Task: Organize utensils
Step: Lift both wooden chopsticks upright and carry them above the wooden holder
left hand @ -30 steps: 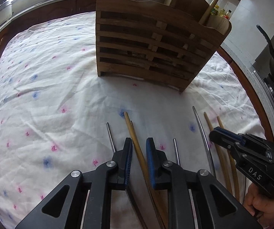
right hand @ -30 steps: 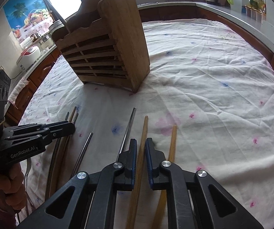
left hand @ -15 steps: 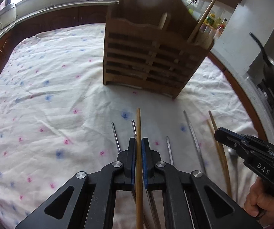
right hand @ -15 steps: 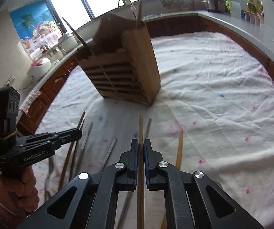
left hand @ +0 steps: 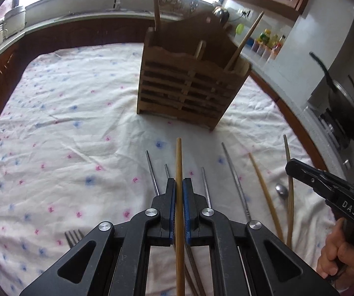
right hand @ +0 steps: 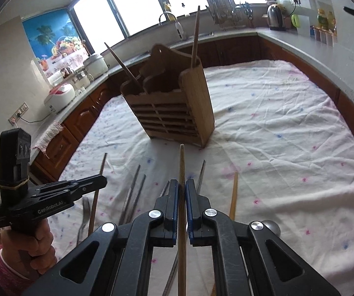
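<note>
Left gripper (left hand: 179,187) and right gripper (right hand: 182,188) each clamped on one wooden chopstick (left hand: 178,162) (right hand: 182,162), raised short of the slatted wooden holder (left hand: 189,91) — risk: long sticks pivoting in narrow pads, missing compartments.

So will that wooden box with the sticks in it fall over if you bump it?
Maybe. The wooden holder looks tall on a narrow base, standing on wrinkled cloth. Long chopsticks poking out the top could lever it.
</note>
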`<action>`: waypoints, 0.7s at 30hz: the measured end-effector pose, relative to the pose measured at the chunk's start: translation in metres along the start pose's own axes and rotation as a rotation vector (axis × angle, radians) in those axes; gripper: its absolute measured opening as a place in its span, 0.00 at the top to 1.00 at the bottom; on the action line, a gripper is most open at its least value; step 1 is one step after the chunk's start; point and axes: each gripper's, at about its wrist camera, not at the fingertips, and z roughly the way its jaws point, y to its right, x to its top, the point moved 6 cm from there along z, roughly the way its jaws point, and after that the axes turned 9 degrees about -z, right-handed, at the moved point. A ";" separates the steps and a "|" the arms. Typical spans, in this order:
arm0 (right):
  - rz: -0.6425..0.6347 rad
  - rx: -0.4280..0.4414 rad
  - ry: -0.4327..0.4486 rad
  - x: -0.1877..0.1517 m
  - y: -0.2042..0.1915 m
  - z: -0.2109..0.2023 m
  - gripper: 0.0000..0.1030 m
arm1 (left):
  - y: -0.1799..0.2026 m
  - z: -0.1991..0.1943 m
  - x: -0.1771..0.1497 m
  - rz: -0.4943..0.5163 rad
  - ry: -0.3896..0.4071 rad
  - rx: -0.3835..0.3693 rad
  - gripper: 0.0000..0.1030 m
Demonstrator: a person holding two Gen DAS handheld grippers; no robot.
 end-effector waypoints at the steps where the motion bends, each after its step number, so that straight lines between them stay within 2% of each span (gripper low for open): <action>1: -0.002 0.000 0.011 0.002 -0.001 -0.005 0.94 | 0.000 -0.006 0.000 0.001 0.012 -0.003 0.96; 15: -0.030 -0.004 0.210 0.037 -0.022 -0.082 0.94 | 0.004 -0.138 -0.009 0.004 0.243 -0.097 0.96; 21: -0.038 -0.004 0.258 0.046 -0.026 -0.098 0.94 | 0.004 -0.166 -0.016 0.009 0.305 -0.104 0.96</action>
